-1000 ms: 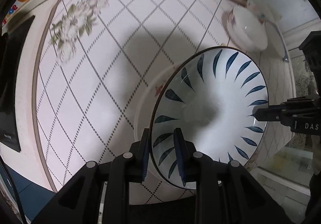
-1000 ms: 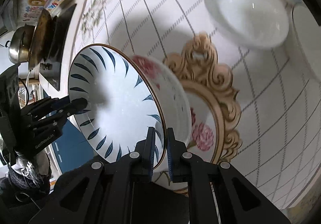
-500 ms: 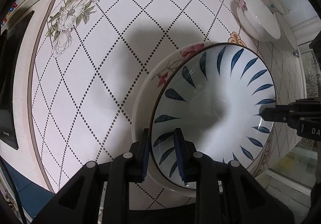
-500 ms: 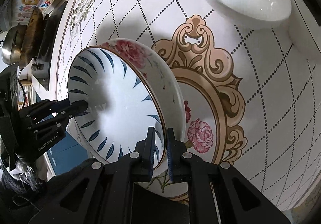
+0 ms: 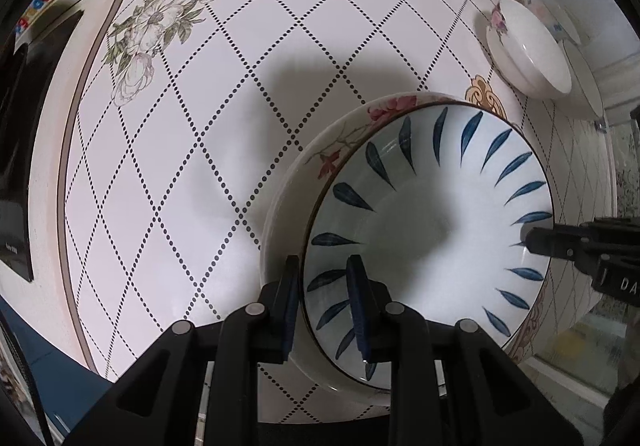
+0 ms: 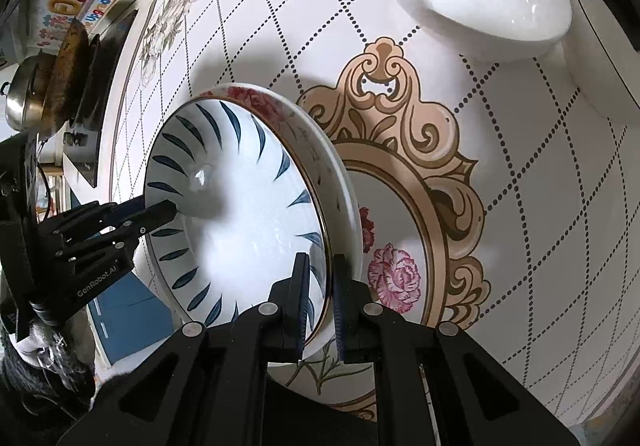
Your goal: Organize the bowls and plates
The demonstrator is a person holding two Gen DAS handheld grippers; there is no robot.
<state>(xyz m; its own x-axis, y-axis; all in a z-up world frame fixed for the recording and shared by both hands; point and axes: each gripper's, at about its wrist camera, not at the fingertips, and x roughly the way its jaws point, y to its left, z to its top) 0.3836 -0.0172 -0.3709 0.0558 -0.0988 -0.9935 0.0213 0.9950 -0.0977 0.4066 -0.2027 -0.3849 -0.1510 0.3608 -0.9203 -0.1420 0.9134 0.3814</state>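
Blue leaf strokes ring the inside of the white ceramic bowl (image 5: 432,230) that I hold from two sides. It sits nested in a larger white ceramic bowl with red flowers on its rim (image 5: 288,206), which rests on the counter (image 5: 180,174), a white surface printed with a dotted diamond grid.

My left hand-held gripper (image 5: 326,306) points down at the near rim; its two blue-padded fingers straddle the blue-leaf bowl's wall, one outside, one inside, clenched on that rim. In the right wrist view the same gripper (image 6: 160,212) shows as a black tip at the bowl's far-left rim.

My right hand-held gripper (image 6: 320,302) is clamped on the opposite rim, fingers close together with the thin gold-edged wall between them. From the left wrist view it (image 5: 532,242) enters from the right edge, tip on the rim.

Blue-leaf bowl tilts slightly within the flowered one; whether it is fully seated I cannot tell.

Beyond, near the counter's far corner, a plain white bowl with a small pink flower on its outside (image 5: 528,50) stands apart. A tan scroll-frame print with pink flowers (image 6: 424,182) lies partly under the flowered bowl.
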